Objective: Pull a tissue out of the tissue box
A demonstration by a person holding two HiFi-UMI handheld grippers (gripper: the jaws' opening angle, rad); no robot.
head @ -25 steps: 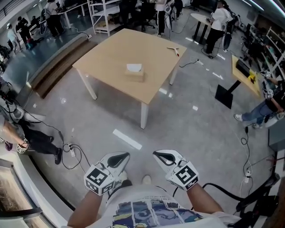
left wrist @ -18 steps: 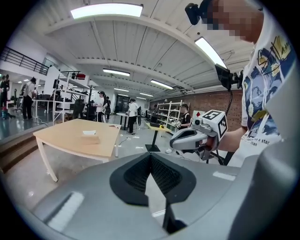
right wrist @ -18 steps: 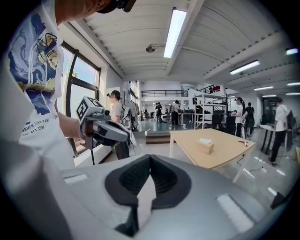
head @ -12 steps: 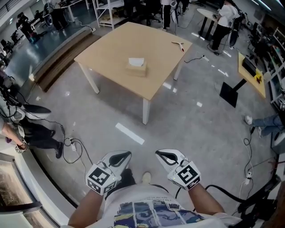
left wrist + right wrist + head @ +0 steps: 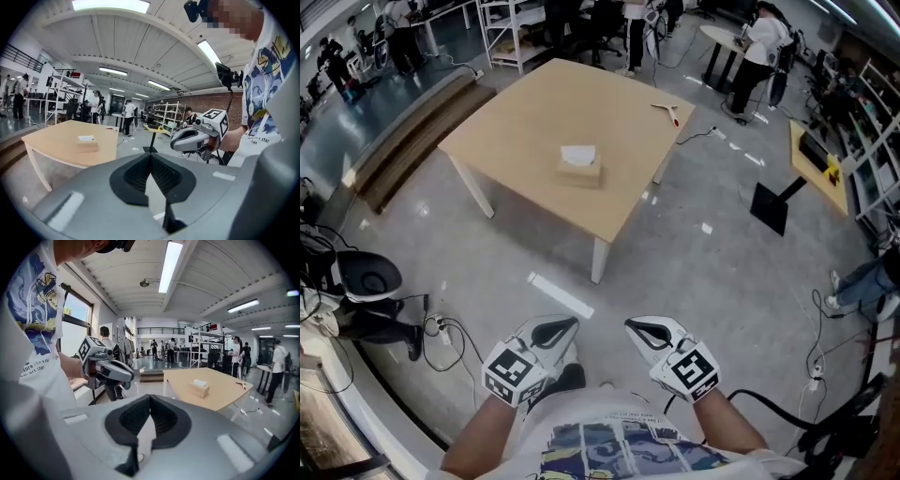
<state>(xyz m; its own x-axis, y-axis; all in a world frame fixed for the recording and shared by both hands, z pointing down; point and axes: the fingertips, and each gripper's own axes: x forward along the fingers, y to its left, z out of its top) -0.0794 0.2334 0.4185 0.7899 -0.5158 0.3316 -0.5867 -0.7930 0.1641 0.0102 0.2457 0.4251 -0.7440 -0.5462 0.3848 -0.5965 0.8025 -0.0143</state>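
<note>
Beige tissue box (image 5: 579,171) sits on the table (image 5: 516,131), well apart from left gripper (image 5: 565,325) and right gripper (image 5: 633,326), fingers (image 5: 546,334) clenched empty.

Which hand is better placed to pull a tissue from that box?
Left, barely. The left gripper and right gripper are both shut, empty and far from the tissue box, which sits slightly toward the left one.

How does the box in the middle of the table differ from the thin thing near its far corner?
The tissue box is a chunky tan block with white tissue poking from its top; the thin thing is a flat, pale, forked strip with a reddish end. The tissue box sits near the middle of the table; the thin thing lies by a far corner. Both rest on the table, untouched.
</note>
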